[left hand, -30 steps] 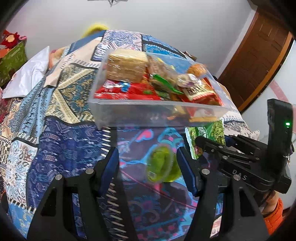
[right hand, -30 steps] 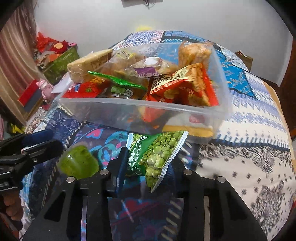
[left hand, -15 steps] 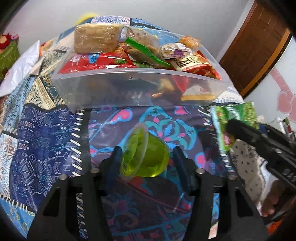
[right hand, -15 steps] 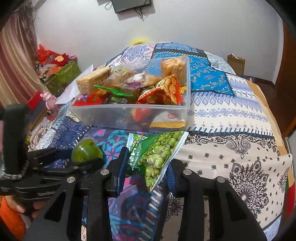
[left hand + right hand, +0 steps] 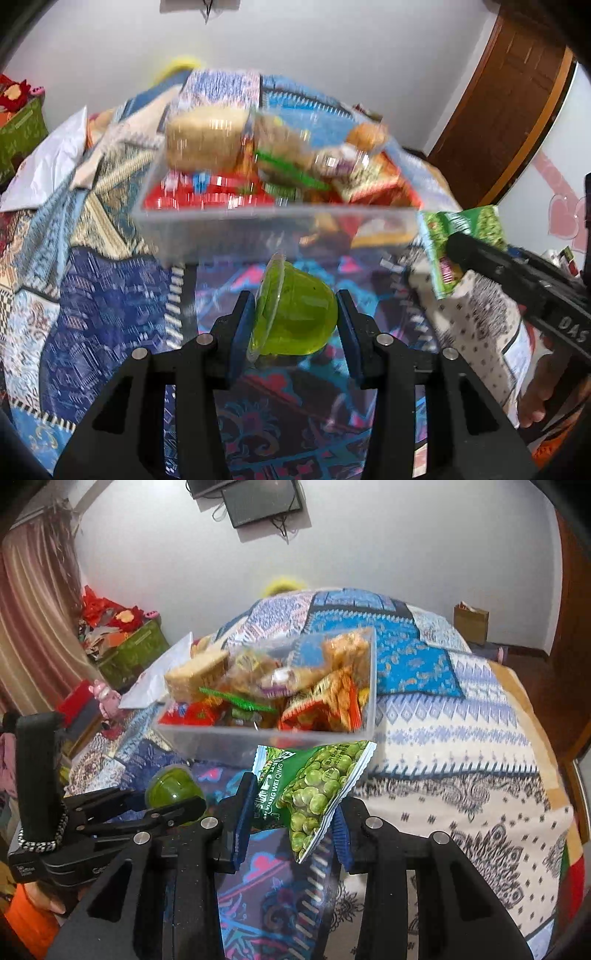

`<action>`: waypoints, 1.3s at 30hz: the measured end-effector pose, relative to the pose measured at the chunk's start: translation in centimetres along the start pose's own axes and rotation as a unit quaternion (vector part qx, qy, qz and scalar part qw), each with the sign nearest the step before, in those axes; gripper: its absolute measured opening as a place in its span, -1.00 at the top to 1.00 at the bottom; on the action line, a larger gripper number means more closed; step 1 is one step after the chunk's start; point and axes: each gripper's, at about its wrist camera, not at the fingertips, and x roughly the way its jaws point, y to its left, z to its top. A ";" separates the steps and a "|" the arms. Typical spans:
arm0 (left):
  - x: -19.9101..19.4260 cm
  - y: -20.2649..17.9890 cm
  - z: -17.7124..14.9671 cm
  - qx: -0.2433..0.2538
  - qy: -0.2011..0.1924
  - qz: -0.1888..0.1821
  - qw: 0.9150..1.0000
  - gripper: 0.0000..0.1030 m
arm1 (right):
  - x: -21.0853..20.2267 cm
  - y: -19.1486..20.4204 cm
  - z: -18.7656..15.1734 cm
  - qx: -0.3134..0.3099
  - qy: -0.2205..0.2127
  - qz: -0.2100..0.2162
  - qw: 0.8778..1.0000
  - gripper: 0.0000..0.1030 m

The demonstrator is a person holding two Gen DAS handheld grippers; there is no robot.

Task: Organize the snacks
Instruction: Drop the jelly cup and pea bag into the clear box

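With both tongs loaded, noted at once: two snacks off the bed, neither yet in the bin.

Left tongs (image 5: 295,319): jaws just been closing, now pinched on a green jelly cup (image 5: 295,314). Cup held sideways, lid rim against the left pad, rounded base against the right; gripped across its length, probably because that was how it lay on the quilt.

Right tongs (image 5: 291,814): nearly closed on a green pea packet (image 5: 317,786), clamped at its lower end, so the rest of the packet stands up and fans toward the bin. Thin foil, hence the narrow gap.

Clear plastic bin (image 5: 266,738): on the patchwork quilt (image 5: 461,738), just beyond both tongs, already heaped with wrapped biscuits, red packets and crisps. Little free room showing; near right corner looks the least crowded.

Jelly cup left of the packet, both held near the bin's near wall and low against it. Judged: lift over the rim and drop in still to come. Left view blurred; finer labels unreadable.
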 end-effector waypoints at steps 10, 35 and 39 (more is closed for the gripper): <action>-1.8 -0.8 5.2 0.001 -0.060 -0.009 0.998 0.14 | 0.5 0.2 3.1 -0.008 -0.032 -0.006 0.999 0.33; 5.5 -0.6 8.0 -0.003 -0.014 0.000 1.000 0.14 | 5.7 -0.3 4.4 -0.058 0.008 -0.023 0.998 0.25; 5.3 -0.1 8.0 -0.018 -0.006 -0.010 1.000 0.09 | 5.6 -0.9 4.4 -0.038 0.017 -0.030 0.999 -0.05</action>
